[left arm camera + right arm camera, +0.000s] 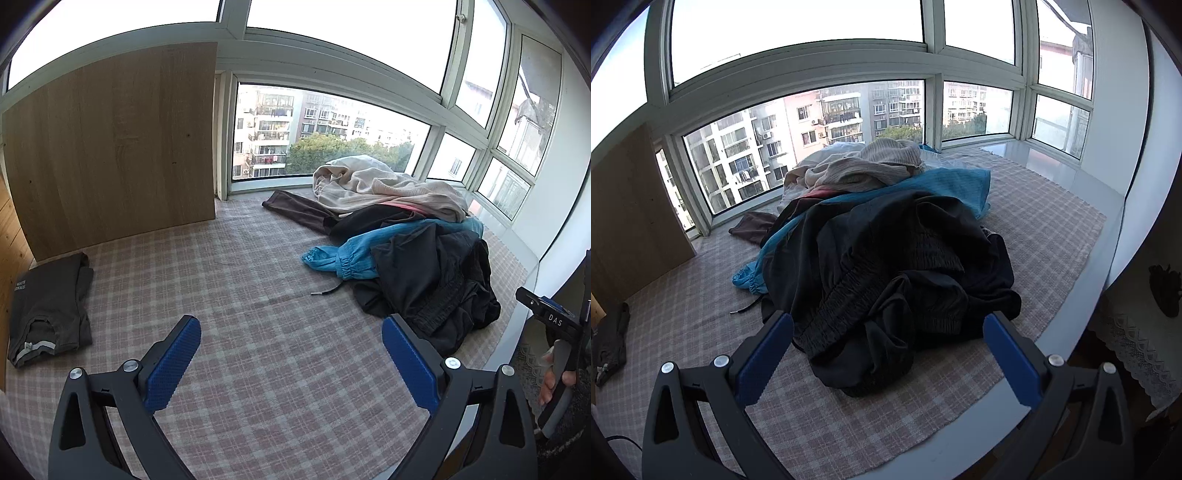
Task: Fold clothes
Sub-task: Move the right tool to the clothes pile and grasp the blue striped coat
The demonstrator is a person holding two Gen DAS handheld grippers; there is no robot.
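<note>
The unfolded heap of black, blue and beige clothes (886, 236) sits on the pink-checked woven mat (236, 295), near its window-side edge. Left of the heap lies broad bare mat, then a folded dark grey T-shirt (48, 314) beside the upright wooden board (110, 140). The left gripper (291, 358) hangs spread wide and empty above that bare stretch. The right gripper (888, 358) gapes empty just before the heap's black trousers (886, 295).

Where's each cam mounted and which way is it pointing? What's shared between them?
Left wrist: on the left gripper, open, aimed over the checked cloth toward the window; folded grey T-shirt at left, the person's other hand at right edge.
Right wrist: on the right gripper, open, aimed at the clothes pile, black garment nearest; no hand shows.
Shared: the pile, the cloth, the T-shirt, the window.
</note>
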